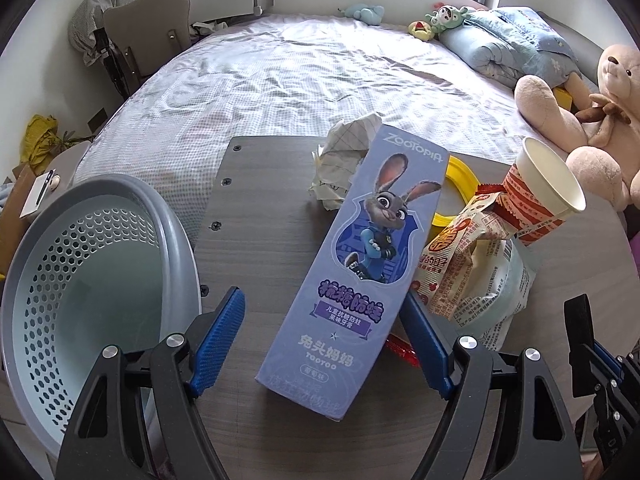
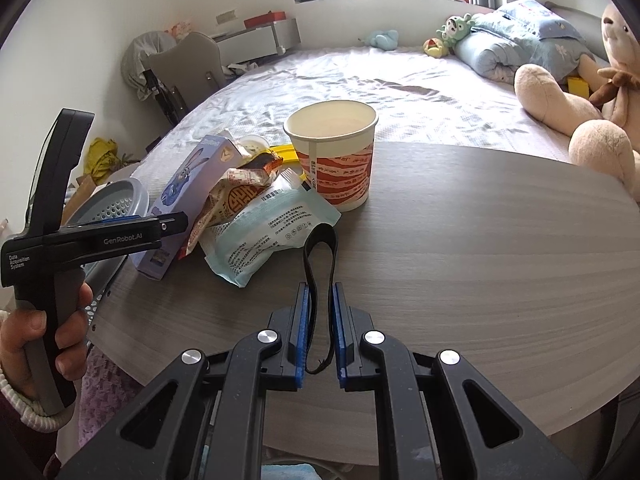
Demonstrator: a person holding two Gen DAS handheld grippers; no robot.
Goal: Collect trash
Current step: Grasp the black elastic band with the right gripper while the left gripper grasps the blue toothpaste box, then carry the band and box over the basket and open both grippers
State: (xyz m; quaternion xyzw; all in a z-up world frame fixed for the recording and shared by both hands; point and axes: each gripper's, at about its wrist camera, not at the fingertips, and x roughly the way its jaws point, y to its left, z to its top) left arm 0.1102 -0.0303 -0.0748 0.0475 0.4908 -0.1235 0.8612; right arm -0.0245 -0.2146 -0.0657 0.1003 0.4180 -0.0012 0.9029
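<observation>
Beside the tabletop's left edge the grey perforated plastic basket looks empty, all trash remaining uncollected: left tool wide around the purple rabbit-printed toothpaste carton, right tool pinching a black elastic loop.

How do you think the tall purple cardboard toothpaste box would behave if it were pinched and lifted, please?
The tall purple cardboard toothpaste box looks stiff and flat-sided, so it should probably lift as one piece. It is likely light; a hard pinch may dent it. Its glossy faces might slip, and it leans on the red-and-white snack wrapper, which may shift.
</observation>
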